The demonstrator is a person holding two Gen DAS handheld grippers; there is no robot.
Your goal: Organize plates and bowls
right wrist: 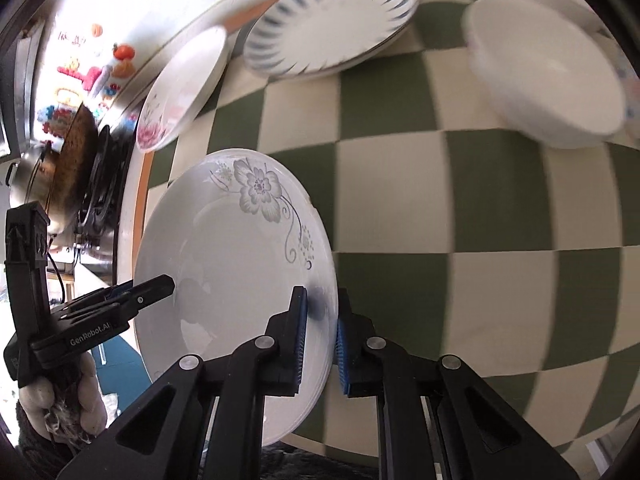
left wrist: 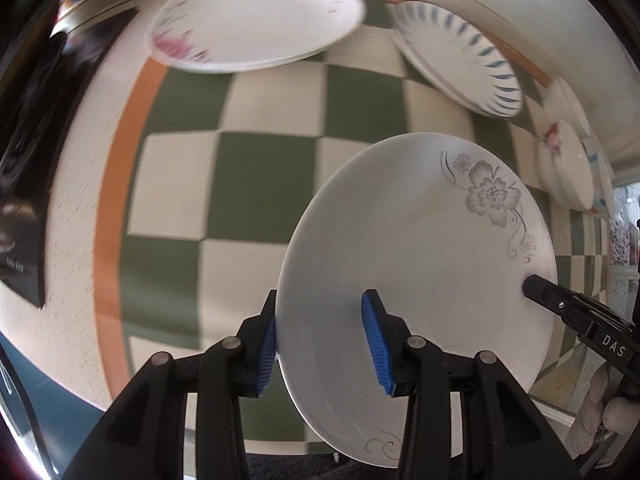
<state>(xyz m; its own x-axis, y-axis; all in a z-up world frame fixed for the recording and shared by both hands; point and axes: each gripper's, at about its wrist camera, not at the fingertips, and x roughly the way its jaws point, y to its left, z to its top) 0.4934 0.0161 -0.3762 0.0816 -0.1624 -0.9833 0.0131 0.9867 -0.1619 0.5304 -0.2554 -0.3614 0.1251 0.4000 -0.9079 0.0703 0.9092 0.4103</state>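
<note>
A white plate with a grey flower print (left wrist: 408, 264) is held tilted above the checkered tablecloth (left wrist: 248, 184) by both grippers. My left gripper (left wrist: 322, 344) straddles its near left rim with jaws wide, one blue pad on each side. My right gripper (right wrist: 322, 344) pinches the opposite rim of what looks like a small stack of such plates (right wrist: 236, 268). The right gripper also shows in the left wrist view (left wrist: 560, 304), and the left gripper in the right wrist view (right wrist: 132, 300).
A stack of pink-flower plates (left wrist: 256, 20), blue-striped plates (left wrist: 460, 56) and white bowls (left wrist: 564, 168) lie along the far table edge. In the right wrist view they show as pink-flower plates (right wrist: 180, 88), striped plates (right wrist: 332, 20), a bowl (right wrist: 548, 72). A stove with a pot (right wrist: 52, 168) stands left.
</note>
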